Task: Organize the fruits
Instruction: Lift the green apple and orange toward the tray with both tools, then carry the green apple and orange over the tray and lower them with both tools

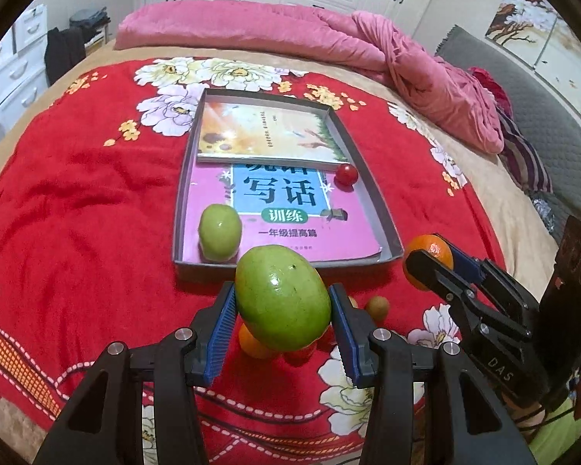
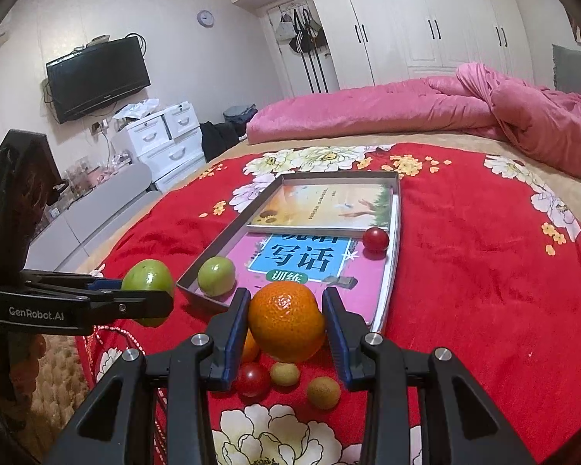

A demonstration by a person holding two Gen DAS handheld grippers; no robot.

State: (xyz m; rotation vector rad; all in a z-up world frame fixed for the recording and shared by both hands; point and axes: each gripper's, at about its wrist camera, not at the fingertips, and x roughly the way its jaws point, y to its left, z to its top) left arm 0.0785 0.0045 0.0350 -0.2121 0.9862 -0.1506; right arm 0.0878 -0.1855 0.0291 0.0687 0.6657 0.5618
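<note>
My left gripper [image 1: 282, 302] is shut on a large green fruit [image 1: 282, 296], held above the red blanket just in front of the grey tray [image 1: 379, 201]. My right gripper [image 2: 286, 321] is shut on an orange [image 2: 286, 319], also lifted near the tray's front edge; in the left wrist view that orange [image 1: 432, 250] shows at the right. Inside the tray lie a smaller green fruit [image 1: 219, 232] at the front left and a red tomato [image 1: 346, 175] by the right wall. In the right wrist view the left gripper's green fruit [image 2: 148, 277] shows at the left.
Two books [image 1: 275, 131] cover the tray's floor. On the blanket under the grippers lie a second orange [image 2: 250, 347], a red tomato [image 2: 253, 379] and two small brown fruits [image 2: 323, 392]. A pink quilt [image 1: 329, 46] is heaped at the bed's far side.
</note>
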